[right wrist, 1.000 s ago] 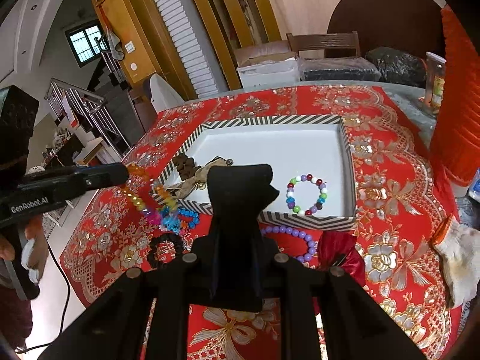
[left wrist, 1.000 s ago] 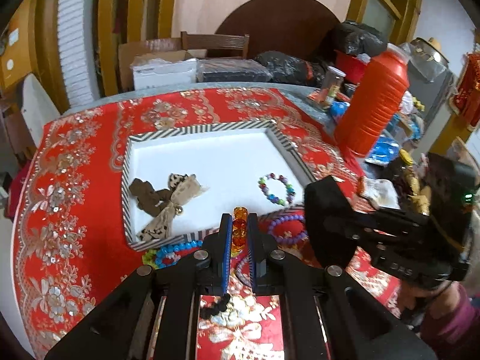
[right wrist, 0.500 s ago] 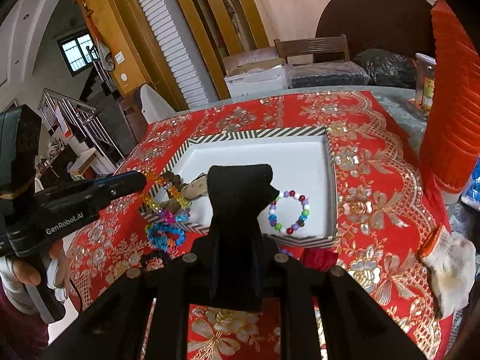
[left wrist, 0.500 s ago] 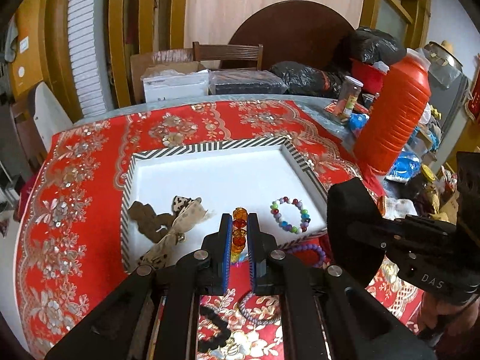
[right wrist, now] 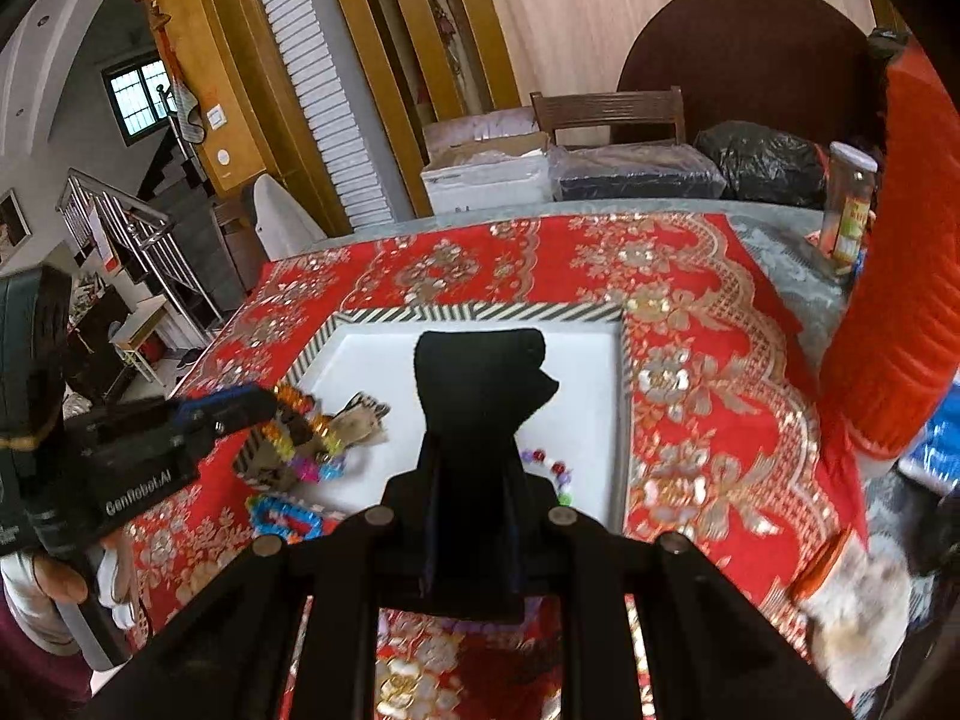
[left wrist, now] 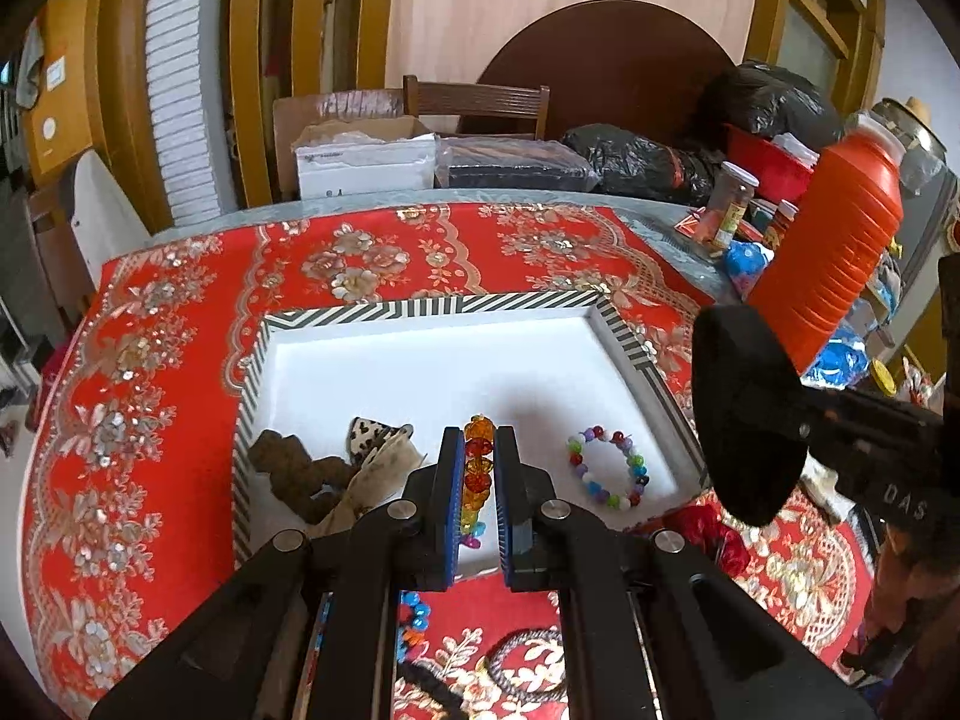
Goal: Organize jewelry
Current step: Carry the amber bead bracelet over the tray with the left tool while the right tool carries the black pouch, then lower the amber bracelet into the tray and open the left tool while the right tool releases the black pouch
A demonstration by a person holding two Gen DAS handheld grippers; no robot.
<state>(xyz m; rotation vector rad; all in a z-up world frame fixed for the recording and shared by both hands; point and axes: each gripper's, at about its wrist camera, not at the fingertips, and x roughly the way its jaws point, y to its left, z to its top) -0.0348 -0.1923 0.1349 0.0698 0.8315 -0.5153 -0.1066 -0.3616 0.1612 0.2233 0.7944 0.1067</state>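
Note:
My left gripper is shut on an orange and multicoloured bead bracelet and holds it over the near part of the white tray. In the tray lie a brown bow hair clip and a multicoloured bead bracelet. My right gripper is shut on a black cloth-like thing that covers its tips. It hovers over the tray. The left gripper with its dangling bracelet shows at the left of the right wrist view.
A blue bead bracelet lies on the red cloth before the tray. A dark hair tie and a red item lie near the front. A tall orange bottle and jars stand at the right.
My left gripper has lifted and carried the orange bracelet forward over the tray's near edge. My right gripper has moved forward over the tray.

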